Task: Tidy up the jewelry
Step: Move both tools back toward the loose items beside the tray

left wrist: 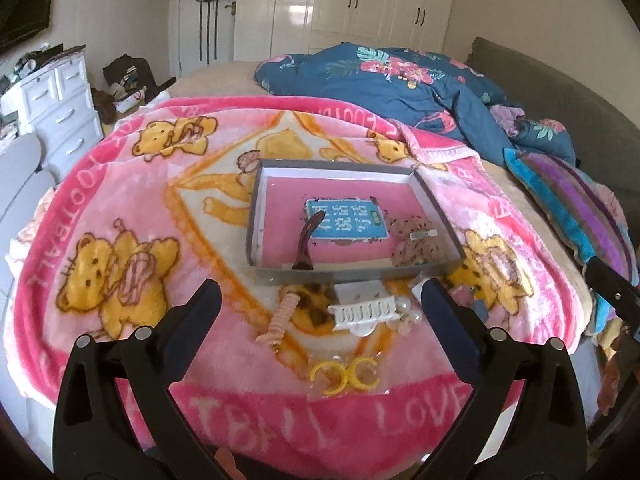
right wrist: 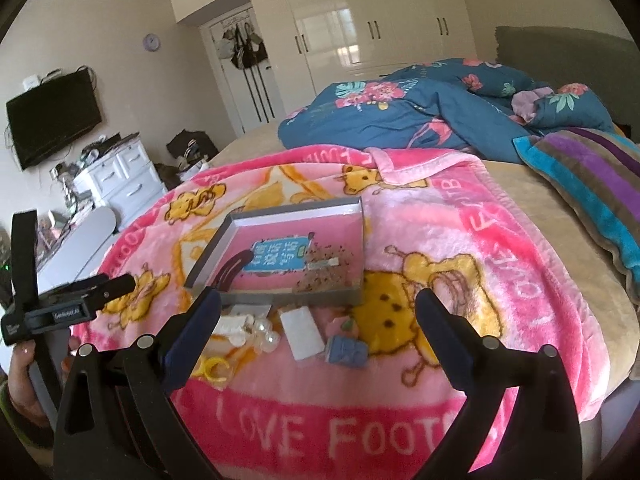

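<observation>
Both grippers, left (left wrist: 320,300) and right (right wrist: 318,312), level above the pink blanket (left wrist: 120,208), fingers spread wide, nothing grasped.

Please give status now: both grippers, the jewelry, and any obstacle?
Left gripper open, empty. Right gripper open, empty. Tray holds two clips; white clip, yellow rings, coil tie lie loose on blanket. Nothing in the way.

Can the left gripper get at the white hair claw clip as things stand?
Probably yes. The left gripper is open, and the white hair claw clip lies uncovered on the blanket, between its fingers.
</observation>
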The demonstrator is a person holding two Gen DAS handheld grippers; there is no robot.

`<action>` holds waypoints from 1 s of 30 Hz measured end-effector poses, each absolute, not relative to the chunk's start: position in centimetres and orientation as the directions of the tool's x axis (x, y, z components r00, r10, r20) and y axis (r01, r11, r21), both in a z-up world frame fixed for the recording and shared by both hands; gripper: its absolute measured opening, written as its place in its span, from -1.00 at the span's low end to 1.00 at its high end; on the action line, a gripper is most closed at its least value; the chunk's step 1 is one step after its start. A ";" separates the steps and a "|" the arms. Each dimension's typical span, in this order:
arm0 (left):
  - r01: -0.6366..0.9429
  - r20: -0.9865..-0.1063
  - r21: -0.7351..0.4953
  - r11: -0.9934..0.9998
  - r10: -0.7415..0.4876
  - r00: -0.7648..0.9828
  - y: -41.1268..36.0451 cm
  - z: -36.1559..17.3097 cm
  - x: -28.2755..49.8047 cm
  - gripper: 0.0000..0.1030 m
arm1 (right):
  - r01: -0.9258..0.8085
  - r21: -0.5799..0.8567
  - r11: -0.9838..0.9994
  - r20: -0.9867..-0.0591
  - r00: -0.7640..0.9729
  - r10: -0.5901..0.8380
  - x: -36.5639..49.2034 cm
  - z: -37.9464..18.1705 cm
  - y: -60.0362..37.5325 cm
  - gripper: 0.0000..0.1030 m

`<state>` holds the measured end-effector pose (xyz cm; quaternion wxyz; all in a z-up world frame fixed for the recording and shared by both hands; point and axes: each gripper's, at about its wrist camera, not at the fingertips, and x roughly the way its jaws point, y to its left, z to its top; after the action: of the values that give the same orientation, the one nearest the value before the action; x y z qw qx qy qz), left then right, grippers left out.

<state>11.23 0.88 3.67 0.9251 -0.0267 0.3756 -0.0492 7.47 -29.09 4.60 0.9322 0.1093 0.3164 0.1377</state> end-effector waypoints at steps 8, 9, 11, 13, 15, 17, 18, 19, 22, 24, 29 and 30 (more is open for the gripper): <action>0.084 -0.718 -0.071 0.994 -0.109 0.688 0.4 2.7 10.3 0.82 | -0.224 0.265 0.938 -0.586 0.735 0.341 6.0 3.5 -28.4 0.88; 0.084 -0.720 -0.068 0.994 -0.107 0.685 0.3 2.5 10.2 0.82 | -0.230 0.264 0.937 -0.588 0.731 0.346 5.9 3.4 -28.4 0.88; 0.086 -0.727 -0.058 0.995 -0.101 0.679 0.1 2.1 10.0 0.82 | -0.239 0.254 0.937 -0.592 0.728 0.346 5.7 3.2 -28.2 0.88; 0.090 -0.738 -0.055 0.994 -0.101 0.667 -0.2 1.6 9.8 0.82 | -0.247 0.244 0.938 -0.602 0.720 0.346 5.5 2.8 -27.9 0.88; 0.096 -0.747 -0.053 0.994 -0.103 0.657 -0.4 1.2 9.7 0.82 | -0.259 0.245 0.934 -0.610 0.708 0.356 5.2 2.3 -27.6 0.88; 0.100 -0.760 -0.052 0.994 -0.104 0.641 -0.7 0.6 9.7 0.82 | -0.267 0.242 0.933 -0.620 0.697 0.361 5.1 1.8 -27.3 0.88; 0.103 -0.768 -0.054 0.993 -0.107 0.632 -0.8 0.2 9.7 0.82 | -0.272 0.240 0.932 -0.626 0.690 0.363 5.0 1.5 -27.1 0.88; 0.104 -0.772 -0.054 0.993 -0.107 0.626 -0.9 0.0 9.7 0.82 | -0.277 0.237 0.931 -0.636 0.680 0.364 5.0 1.1 -26.8 0.88; 0.111 -0.786 -0.048 0.993 -0.106 0.609 -1.3 -0.9 9.7 0.82 | -0.289 0.231 0.929 -0.652 0.663 0.368 4.8 0.2 -26.3 0.88; 0.117 -0.797 -0.045 0.992 -0.106 0.594 -1.6 -1.4 9.8 0.82 | -0.297 0.234 0.926 -0.663 0.648 0.375 4.8 -0.5 -25.8 0.88; 0.131 -0.816 -0.046 0.990 -0.113 0.567 -2.3 -2.7 10.1 0.82 | -0.321 0.255 0.912 -0.689 0.602 0.404 5.0 -2.0 -24.9 0.88; 0.134 -0.819 -0.047 0.990 -0.115 0.562 -2.4 -3.0 10.1 0.82 | -0.326 0.259 0.909 -0.690 0.596 0.410 5.0 -2.2 -24.7 0.88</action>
<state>10.14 -2.35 -2.99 0.8837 0.0103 0.4627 -0.0704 5.04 -24.69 -2.24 0.8918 0.0527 0.3992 0.2061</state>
